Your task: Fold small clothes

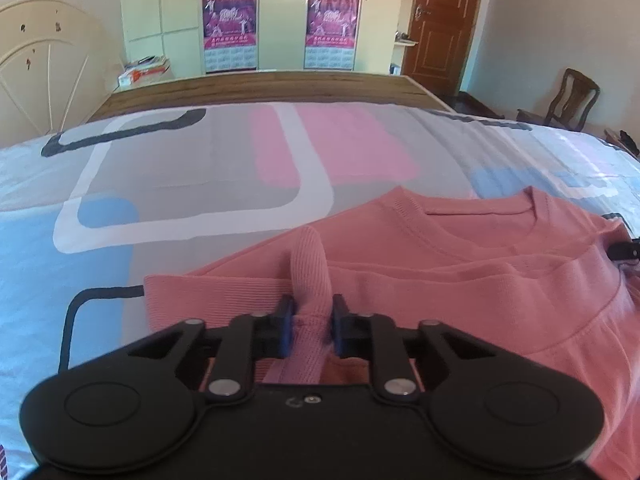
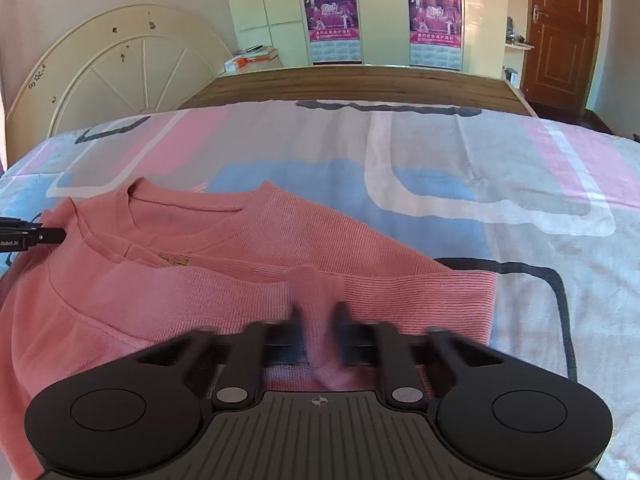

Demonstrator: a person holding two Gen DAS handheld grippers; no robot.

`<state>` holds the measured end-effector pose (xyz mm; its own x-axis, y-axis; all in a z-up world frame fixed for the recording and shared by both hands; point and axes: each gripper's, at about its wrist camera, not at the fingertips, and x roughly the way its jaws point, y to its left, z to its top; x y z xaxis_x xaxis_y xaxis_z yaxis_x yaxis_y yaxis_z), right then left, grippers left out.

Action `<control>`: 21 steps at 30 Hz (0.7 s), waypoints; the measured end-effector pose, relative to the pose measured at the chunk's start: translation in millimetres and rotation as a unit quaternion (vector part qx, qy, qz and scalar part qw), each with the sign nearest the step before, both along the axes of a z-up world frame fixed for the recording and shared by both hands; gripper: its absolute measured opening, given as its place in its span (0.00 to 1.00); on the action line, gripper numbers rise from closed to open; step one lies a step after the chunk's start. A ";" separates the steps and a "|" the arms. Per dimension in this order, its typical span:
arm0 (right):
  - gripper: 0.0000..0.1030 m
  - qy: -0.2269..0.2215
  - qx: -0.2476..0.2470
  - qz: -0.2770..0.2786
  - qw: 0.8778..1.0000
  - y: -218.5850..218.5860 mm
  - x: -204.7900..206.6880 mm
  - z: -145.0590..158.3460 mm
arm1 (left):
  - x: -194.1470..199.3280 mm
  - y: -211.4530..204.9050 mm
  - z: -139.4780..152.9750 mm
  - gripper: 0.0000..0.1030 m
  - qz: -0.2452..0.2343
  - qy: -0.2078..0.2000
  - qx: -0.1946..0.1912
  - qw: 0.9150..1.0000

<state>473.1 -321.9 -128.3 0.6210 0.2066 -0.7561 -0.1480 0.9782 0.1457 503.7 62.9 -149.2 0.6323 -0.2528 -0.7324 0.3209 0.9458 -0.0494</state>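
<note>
A salmon-pink ribbed sweater [image 1: 460, 264] lies on the patterned bedspread [image 1: 192, 168], its neckline far from me. Its lower part is folded up towards the collar. My left gripper [image 1: 312, 320] is shut on a pinched ridge of the sweater's hem at its left side. My right gripper [image 2: 318, 320] is shut on a ridge of the same sweater [image 2: 240, 256] at its right side; this view is motion-blurred at the fingers. Each gripper's tip shows at the other view's edge: the right gripper [image 1: 624, 249] and the left gripper [image 2: 30, 236].
The bedspread [image 2: 460, 184] has pink, blue, grey and white blocks. A wooden bed frame [image 1: 260, 88] runs along the far side, a cream headboard [image 2: 120, 68] stands at the left. A wardrobe with posters [image 1: 280, 16], a brown door [image 1: 440, 20] and a wooden chair [image 1: 568, 100] stand beyond.
</note>
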 end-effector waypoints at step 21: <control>0.06 -0.041 0.013 -0.088 0.995 -16.0 15.7 22.1 | 10.4 18.3 11.8 0.14 0.103 -0.028 -0.066 0.992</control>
<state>488.7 -337.9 -106.2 0.7094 0.1069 -0.6967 0.0135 0.9862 0.1651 514.1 81.2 -137.4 0.7198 -0.2054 -0.6631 0.1278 0.9781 -0.1643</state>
